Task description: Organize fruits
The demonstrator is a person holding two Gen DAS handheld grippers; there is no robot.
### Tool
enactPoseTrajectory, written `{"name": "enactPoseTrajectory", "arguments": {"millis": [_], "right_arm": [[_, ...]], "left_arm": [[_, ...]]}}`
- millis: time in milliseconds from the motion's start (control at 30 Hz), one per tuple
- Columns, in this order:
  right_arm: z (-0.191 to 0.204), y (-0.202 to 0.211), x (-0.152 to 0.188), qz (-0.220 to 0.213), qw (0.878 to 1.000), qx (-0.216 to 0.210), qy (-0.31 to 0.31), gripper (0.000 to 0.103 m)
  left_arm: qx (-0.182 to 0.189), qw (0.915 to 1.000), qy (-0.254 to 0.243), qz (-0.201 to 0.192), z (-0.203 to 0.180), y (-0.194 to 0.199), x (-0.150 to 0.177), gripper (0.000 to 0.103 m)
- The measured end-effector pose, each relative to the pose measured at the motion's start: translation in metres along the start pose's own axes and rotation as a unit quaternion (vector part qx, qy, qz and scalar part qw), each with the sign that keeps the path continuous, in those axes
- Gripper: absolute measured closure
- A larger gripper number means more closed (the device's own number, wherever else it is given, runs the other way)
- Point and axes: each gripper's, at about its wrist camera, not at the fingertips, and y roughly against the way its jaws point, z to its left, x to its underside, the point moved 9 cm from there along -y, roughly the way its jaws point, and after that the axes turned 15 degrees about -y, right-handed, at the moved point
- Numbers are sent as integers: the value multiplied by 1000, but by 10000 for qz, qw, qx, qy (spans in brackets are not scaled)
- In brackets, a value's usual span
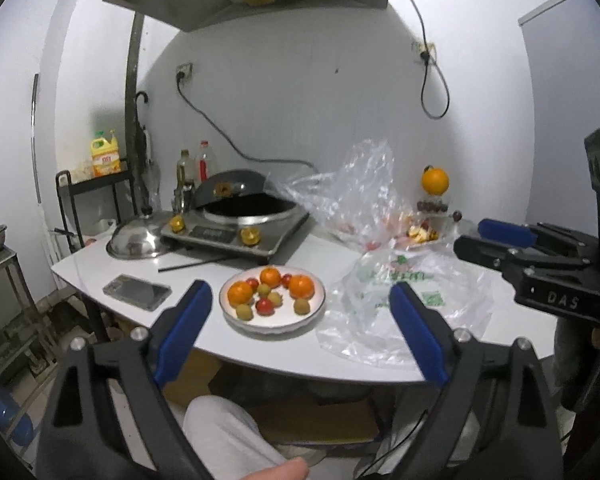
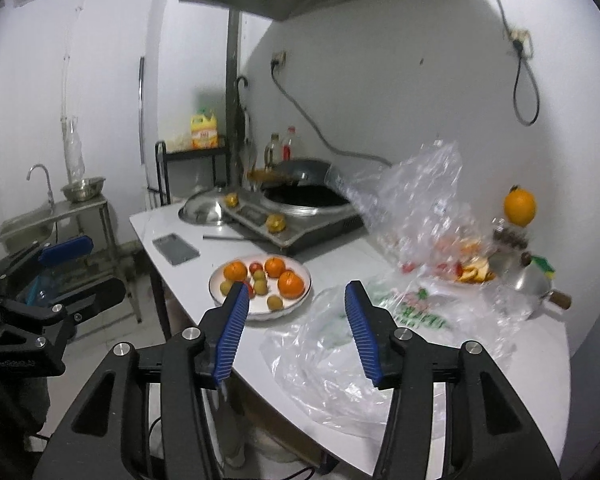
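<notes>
A white plate (image 1: 236, 320) sits near the table's front edge. It holds three oranges (image 1: 301, 286), small red tomatoes and yellowish round fruits. My left gripper (image 1: 298, 292) hangs open before the table edge with nothing between its blue pads, and the plate lies beyond them. My right gripper (image 2: 297, 286) is also open and empty, back from the table, between the plate (image 2: 306, 280) and a flat printed plastic bag (image 2: 340, 360). Another orange (image 1: 435, 181) perches high at the back right.
A crumpled clear bag (image 1: 360, 196) and a dish of peels (image 1: 420, 234) lie at the back right. An induction cooker with a wok (image 1: 244, 216), a steel lid (image 1: 136, 238) and a phone (image 1: 137, 292) fill the left. A person's knee (image 1: 220, 432) is below the table.
</notes>
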Motion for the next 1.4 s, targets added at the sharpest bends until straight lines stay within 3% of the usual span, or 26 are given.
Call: {"name": "enactPoseTrajectory", "arguments": {"millis": [67,233,367,467,567,733,867,1400], "right_arm": [[3,13,-9,-200,9998,-21,2,33],[5,40,-33,-634,9980,9,23,33],[3,60,-52,-965,9953,54,-9,32],[0,75,-62,-1148,9934,72,-31,21],[-2,87,-71,-1315,9912,132,-28,20],[-5,98,-82,-1480,9885,310,-61,19],[-5,102,-88,-1584,9868,337,-76,11],[-2,101,-90,-1590,9867,333,-13,11]], "left_arm": [[-29,9999,-3,-106,1,6,-7,11],[-144,9990,-48,-429,6,25,-31,11],[-201,9972,-66,-721,8,39,-51,4],[-315,9955,-104,-885,10,50,-62,1],[-394,9942,-116,-992,12,57,-73,1],[-578,9928,-82,-1041,19,62,-84,1],[-867,9907,-138,-1044,24,62,-90,1],[-887,9899,-26,-1108,33,58,-100,1]]}}
